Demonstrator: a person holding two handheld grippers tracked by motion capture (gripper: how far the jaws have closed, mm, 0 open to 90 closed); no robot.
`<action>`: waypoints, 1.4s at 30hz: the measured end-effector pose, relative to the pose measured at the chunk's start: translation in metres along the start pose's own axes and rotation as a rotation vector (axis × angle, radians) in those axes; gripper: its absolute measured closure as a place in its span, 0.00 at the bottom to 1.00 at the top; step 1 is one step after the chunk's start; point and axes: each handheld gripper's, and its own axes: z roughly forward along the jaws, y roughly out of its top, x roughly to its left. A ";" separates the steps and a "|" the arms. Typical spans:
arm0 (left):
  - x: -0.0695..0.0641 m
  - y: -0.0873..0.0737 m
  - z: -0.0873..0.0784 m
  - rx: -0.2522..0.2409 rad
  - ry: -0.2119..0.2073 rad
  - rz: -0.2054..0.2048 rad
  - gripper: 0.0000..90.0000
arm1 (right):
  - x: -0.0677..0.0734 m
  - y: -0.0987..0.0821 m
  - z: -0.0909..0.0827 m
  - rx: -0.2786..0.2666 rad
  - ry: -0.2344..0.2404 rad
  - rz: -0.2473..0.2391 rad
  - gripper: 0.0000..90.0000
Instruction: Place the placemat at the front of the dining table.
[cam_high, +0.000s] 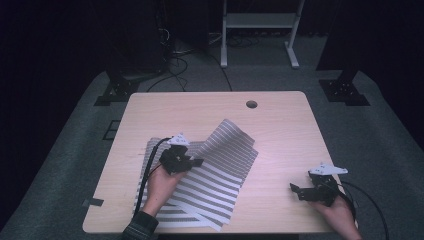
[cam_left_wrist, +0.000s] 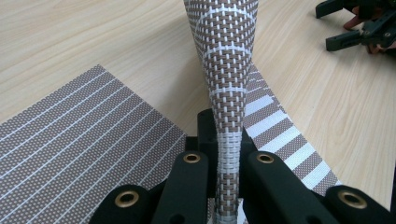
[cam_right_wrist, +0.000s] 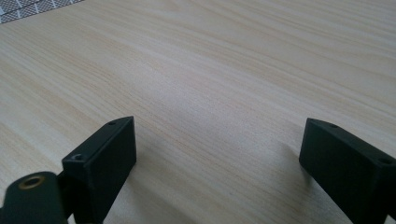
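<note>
the wooden table (cam_high: 280, 145) has rounded corners and a small round cable hole (cam_high: 251, 104) near its far edge, toward twelve o'clock. its whole right half, from about one to five o'clock, is bare wood, and so is the far strip along the top edge. beyond the table lies grey carpet, with a white frame (cam_high: 260, 30) at twelve o'clock and dark stands at ten and two.

no brand, label or writing can be read anywhere.

the striped woven mat (cam_high: 220, 175) covers the near-left part of the table, from the centre down to about seven o'clock, where its corner reaches close to the near edge. part of it is folded up and over, so one striped flap rises toward the centre of the table.

the left gripper (cam_high: 192, 162) sits on top of the mat, just left of centre, pointing toward three o'clock. in the left gripper view its jaws are closed tight on a pinched edge of the mat (cam_left_wrist: 229, 93), which stands up between them and fans out wider toward twelve o'clock, the flat part of the mat lying below on both sides.

the right gripper (cam_high: 296, 189) rests near the table's five o'clock corner, well apart from the mat. in the right gripper view its jaws stand wide apart with bare wood between them, holding nothing; a corner of the mat (cam_right_wrist: 28, 9) shows at eleven o'clock.
</note>
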 end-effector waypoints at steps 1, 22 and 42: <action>0.000 0.000 0.001 0.000 0.000 0.000 0.99 | 0.000 0.000 0.000 0.000 0.000 0.000 0.11; -0.012 0.023 0.035 0.005 -0.032 -0.003 0.99 | 0.000 0.000 0.000 0.000 0.000 -0.001 0.11; -0.035 0.045 0.078 0.026 -0.044 0.022 0.99 | 0.000 0.000 0.000 0.000 0.002 -0.002 0.11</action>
